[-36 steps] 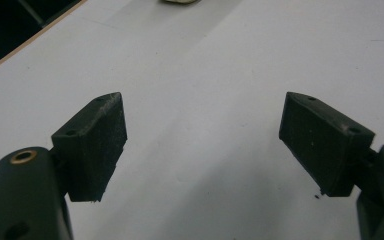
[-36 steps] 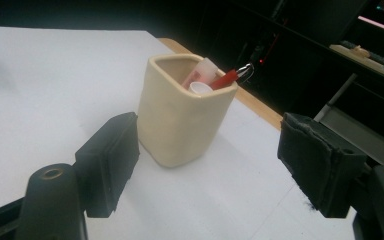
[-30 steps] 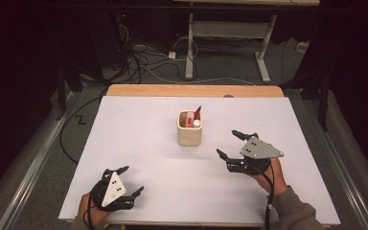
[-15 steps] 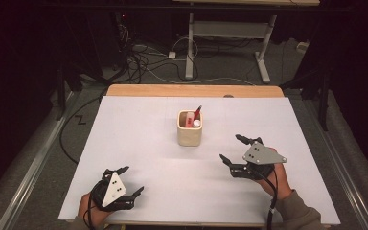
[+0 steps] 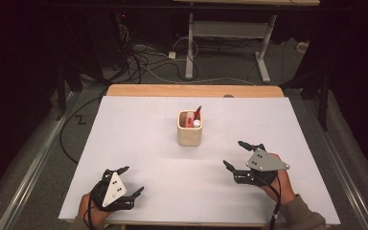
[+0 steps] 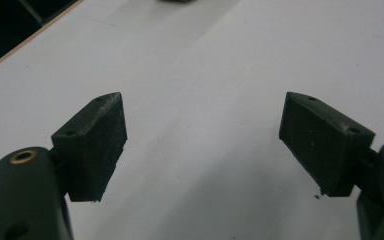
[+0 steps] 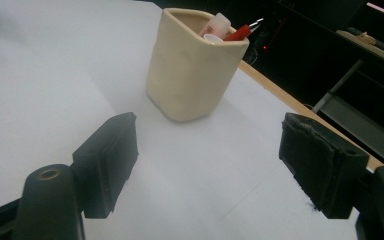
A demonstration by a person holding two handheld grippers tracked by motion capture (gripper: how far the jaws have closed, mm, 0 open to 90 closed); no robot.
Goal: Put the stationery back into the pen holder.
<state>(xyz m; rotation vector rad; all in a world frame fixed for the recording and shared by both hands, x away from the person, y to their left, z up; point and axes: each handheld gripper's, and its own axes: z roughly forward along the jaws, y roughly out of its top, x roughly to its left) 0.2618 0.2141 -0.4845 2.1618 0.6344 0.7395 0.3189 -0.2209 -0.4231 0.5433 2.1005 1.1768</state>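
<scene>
Our right claw [image 5: 238, 154] gapes wide, empty, low over the white counter [image 5: 139, 143], aimed at the cream cup [image 5: 189, 128] mid-counter holding a red pen [image 5: 197, 112]. Our left claw [image 5: 130, 179] wide, empty, near edge.

High view: overhead, facing forward and down over the whole counter [image 5: 139, 139]. Gripper views ride low and close — the right one shares the cup [image 7: 192, 65] with the high view.

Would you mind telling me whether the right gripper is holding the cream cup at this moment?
No, the right gripper has its jaws spread wide with only bare table between them, and the cream cup stands apart beyond them.
</scene>
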